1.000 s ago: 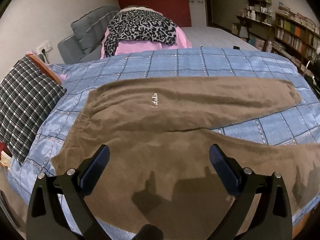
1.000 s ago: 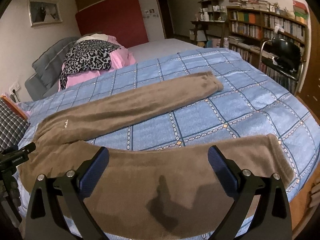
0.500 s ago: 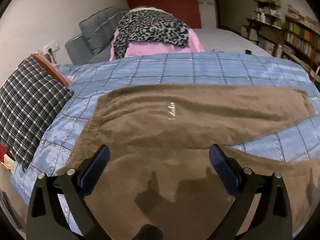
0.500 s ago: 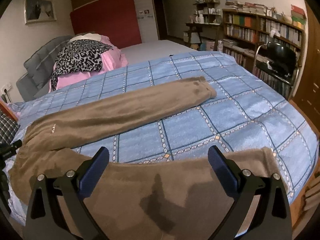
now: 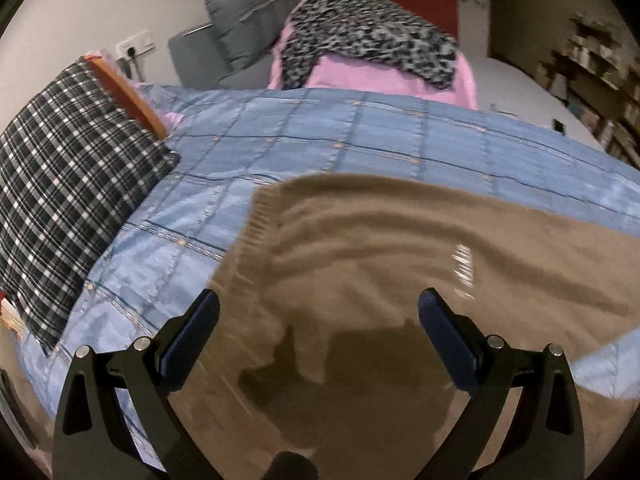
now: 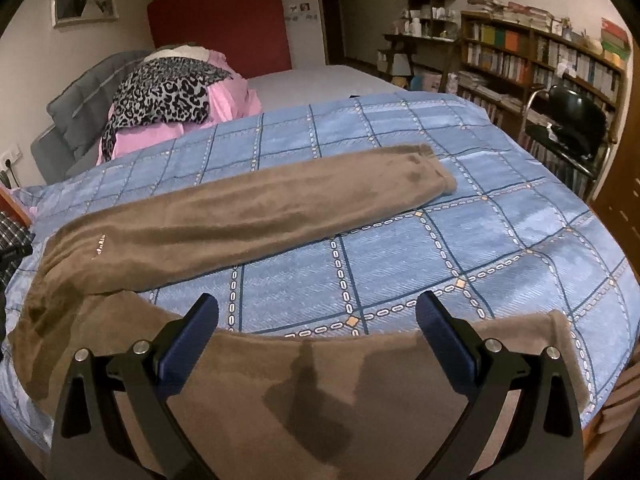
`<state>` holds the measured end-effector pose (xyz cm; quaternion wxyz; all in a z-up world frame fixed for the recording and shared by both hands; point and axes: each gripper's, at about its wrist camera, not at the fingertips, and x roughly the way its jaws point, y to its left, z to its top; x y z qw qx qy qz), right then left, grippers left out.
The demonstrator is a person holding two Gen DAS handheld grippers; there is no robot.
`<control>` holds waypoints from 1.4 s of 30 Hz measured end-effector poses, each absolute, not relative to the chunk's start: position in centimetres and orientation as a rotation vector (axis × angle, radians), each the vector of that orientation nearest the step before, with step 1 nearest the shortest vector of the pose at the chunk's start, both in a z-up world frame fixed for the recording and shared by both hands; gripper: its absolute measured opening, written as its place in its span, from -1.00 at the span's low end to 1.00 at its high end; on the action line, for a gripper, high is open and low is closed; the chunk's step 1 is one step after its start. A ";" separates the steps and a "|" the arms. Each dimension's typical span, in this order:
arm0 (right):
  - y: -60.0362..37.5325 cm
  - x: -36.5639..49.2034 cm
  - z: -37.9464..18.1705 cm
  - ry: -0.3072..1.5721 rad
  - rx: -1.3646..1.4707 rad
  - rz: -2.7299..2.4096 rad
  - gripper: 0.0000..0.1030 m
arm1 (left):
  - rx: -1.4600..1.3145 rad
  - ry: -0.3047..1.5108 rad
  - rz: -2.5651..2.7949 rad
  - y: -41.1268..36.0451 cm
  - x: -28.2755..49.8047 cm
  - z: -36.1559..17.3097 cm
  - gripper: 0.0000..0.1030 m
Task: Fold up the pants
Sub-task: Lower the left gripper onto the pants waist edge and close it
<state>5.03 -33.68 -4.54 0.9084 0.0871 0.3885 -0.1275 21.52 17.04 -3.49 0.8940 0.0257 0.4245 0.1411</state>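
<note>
Brown fleece pants [image 6: 224,216] lie spread on the blue checked bedspread [image 6: 460,256], legs splayed apart. Left hand-held gripper [image 5: 318,312] and right hand-held gripper [image 6: 316,314] both gape wide, empty.

Unreadable white script on pants [image 6: 248,216]

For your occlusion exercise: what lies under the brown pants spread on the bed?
Under the brown pants lies the blue checked bedspread, showing between the two legs and all around them. Whatever is beneath the fabric itself, and under the bedspread, is covered and cannot be seen.
</note>
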 end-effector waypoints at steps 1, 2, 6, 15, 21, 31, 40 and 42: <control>-33.6 5.4 -4.7 0.807 0.178 -0.264 0.90 | 0.053 0.881 0.307 18.0 22.5 -3.7 0.95; -33.6 5.7 -4.8 0.811 0.178 -0.264 0.90 | 0.049 0.882 0.311 18.6 23.2 -3.9 0.95; -33.6 7.1 -5.4 0.834 0.177 -0.267 0.90 | -0.004 0.888 0.271 21.3 26.5 -4.8 0.95; -33.4 10.3 -7.0 0.878 0.175 -0.258 0.90 | -0.116 0.931 0.265 27.0 33.9 -8.8 0.95; -33.8 12.5 -8.5 0.910 0.189 -0.256 0.90 | -0.135 0.957 0.303 28.7 37.1 -11.1 0.84; -35.2 15.8 -9.7 0.917 0.155 -0.271 0.90 | -0.236 1.015 0.308 30.0 39.4 -13.8 0.00; -44.3 20.1 -10.1 0.905 0.234 -0.374 0.90 | -0.225 0.967 0.292 29.7 38.1 -12.4 -0.26; -46.6 21.1 -10.1 0.898 0.248 -0.408 0.90 | -0.233 0.960 0.292 29.7 37.9 -11.9 -0.26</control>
